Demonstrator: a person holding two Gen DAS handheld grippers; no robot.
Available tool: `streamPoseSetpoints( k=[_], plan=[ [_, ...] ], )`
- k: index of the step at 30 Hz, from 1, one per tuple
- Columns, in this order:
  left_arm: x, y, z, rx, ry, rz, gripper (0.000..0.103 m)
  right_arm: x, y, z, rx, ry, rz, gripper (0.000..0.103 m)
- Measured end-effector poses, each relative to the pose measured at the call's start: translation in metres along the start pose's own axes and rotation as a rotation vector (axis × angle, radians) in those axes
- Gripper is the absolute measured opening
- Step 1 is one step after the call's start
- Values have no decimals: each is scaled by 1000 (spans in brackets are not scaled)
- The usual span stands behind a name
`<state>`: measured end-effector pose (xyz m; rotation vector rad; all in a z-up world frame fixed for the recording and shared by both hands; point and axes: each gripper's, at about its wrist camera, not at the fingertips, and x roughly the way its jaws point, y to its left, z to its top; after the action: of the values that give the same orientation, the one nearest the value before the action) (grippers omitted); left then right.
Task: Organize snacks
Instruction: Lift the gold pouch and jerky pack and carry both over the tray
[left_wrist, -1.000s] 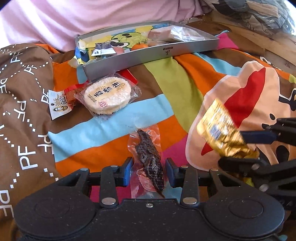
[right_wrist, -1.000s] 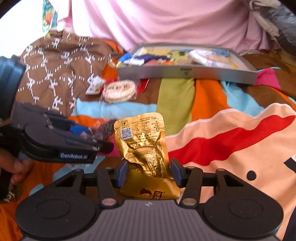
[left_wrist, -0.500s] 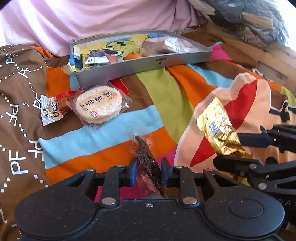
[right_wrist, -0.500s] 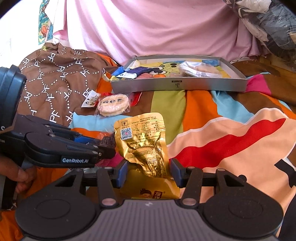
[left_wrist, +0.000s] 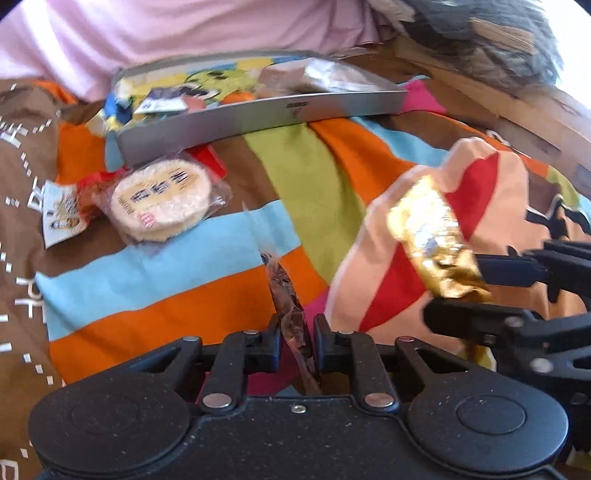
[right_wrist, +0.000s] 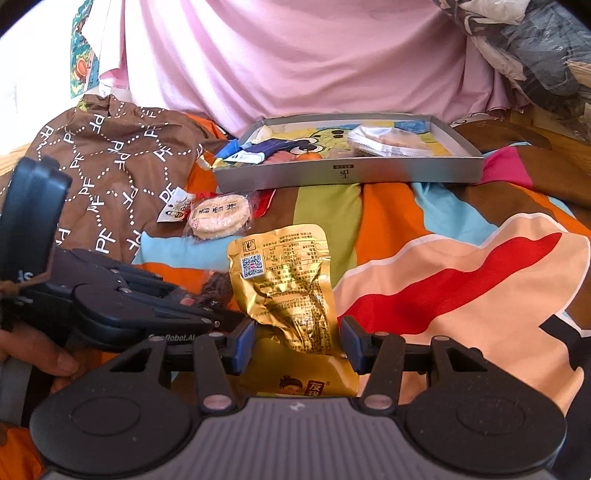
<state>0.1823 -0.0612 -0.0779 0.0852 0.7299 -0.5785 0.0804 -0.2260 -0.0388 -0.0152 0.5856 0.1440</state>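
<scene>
Both grippers hold a snack packet above the striped bedspread, short of the tray

Left wrist view: the left gripper (left_wrist: 296, 334) is clamped on a clear packet of dark dried snack (left_wrist: 291, 314), which stands up edge-on between the fingers; beyond it a round rice cracker (left_wrist: 162, 205) lies on the bedspread (left_wrist: 155, 295) just in front of the grey tray (left_wrist: 266, 118), and the gold packet (left_wrist: 432, 236) shows at right in the other tool. Right wrist view: the right gripper (right_wrist: 297, 341) pinches the gold packet (right_wrist: 284, 284) near its lower end, packet upright; the left gripper (right_wrist: 218, 317) sits close beside it at left, a hand (right_wrist: 40, 365) on its handle; the tray (right_wrist: 347, 171) with several wrapped snacks lies farther off, before a pink cloth (right_wrist: 295, 62)
</scene>
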Motion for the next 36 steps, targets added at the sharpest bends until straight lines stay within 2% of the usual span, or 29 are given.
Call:
streamPoseSetpoints(
  k=[1,5,13,21,26,29,32,36],
  plan=[
    [-1,2,0,-14,-6,3,13,-1,-1,0,3,-3,-2,55],
    [-11,3,3,-21,-59,15,13,0,-1,1,9,-7,-4,55],
    [-24,2,5,-54,-114,9,13,-5,-3,2,15,-28,-7,55],
    [-52,14,29,-130,-254,61,13,-2,-15,29,21,-74,11,55],
    [-56,28,63,-167,-294,91,13,11,-24,59,-21,-97,31,55],
    [-56,39,95,-164,-330,112,13,23,-30,82,-53,-117,44,55],
    [-51,50,130,-148,-342,129,13,38,-33,110,-96,-136,57,55],
    [-42,62,171,-98,-352,153,13,60,-33,146,-152,-174,25,55]
  ],
)
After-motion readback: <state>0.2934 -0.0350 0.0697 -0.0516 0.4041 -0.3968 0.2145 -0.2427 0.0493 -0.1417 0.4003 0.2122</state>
